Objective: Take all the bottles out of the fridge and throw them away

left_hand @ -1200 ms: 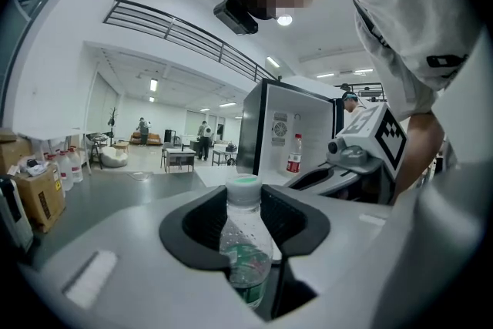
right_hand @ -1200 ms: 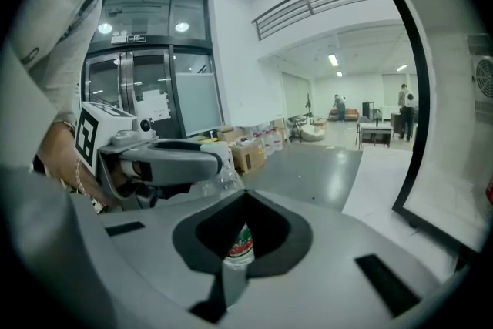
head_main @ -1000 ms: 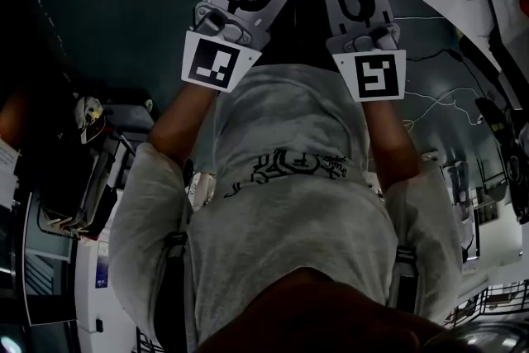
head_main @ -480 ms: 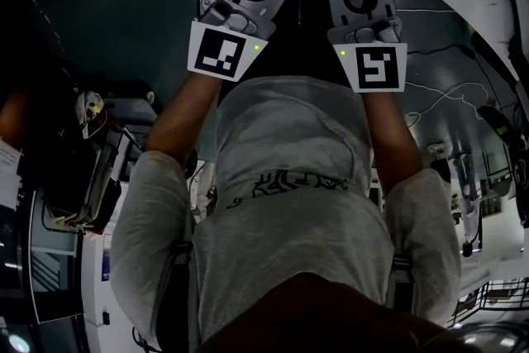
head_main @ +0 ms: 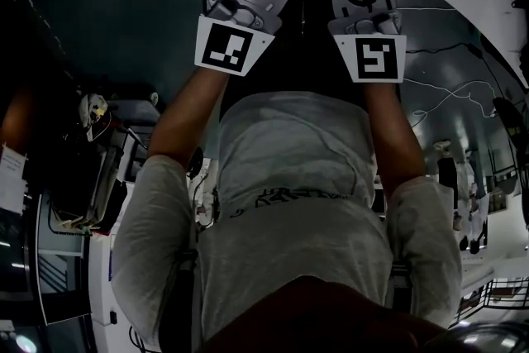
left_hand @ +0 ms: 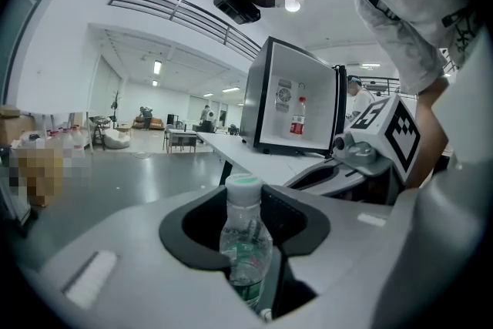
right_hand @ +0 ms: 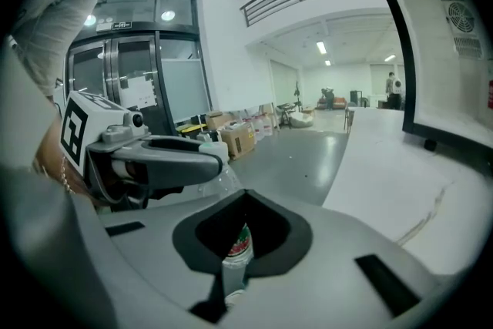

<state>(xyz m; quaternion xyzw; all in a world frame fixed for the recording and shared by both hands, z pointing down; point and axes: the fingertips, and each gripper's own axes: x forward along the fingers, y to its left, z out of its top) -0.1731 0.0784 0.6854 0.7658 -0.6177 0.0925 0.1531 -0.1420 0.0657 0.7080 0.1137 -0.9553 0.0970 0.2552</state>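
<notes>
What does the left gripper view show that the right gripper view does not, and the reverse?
Only the left gripper view: the right gripper from outside with its cube, and the whole open fridge; the other view cuts it off. Only the right gripper view: the red-label bottle that the right gripper is shut on, the left gripper from outside, glass doors, boxes. Both: the green-capped bottle in the left gripper, the white table.

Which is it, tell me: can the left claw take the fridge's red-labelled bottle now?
Probably not: the left claw grips a clear bottle, and the fridge stands well off.
</notes>
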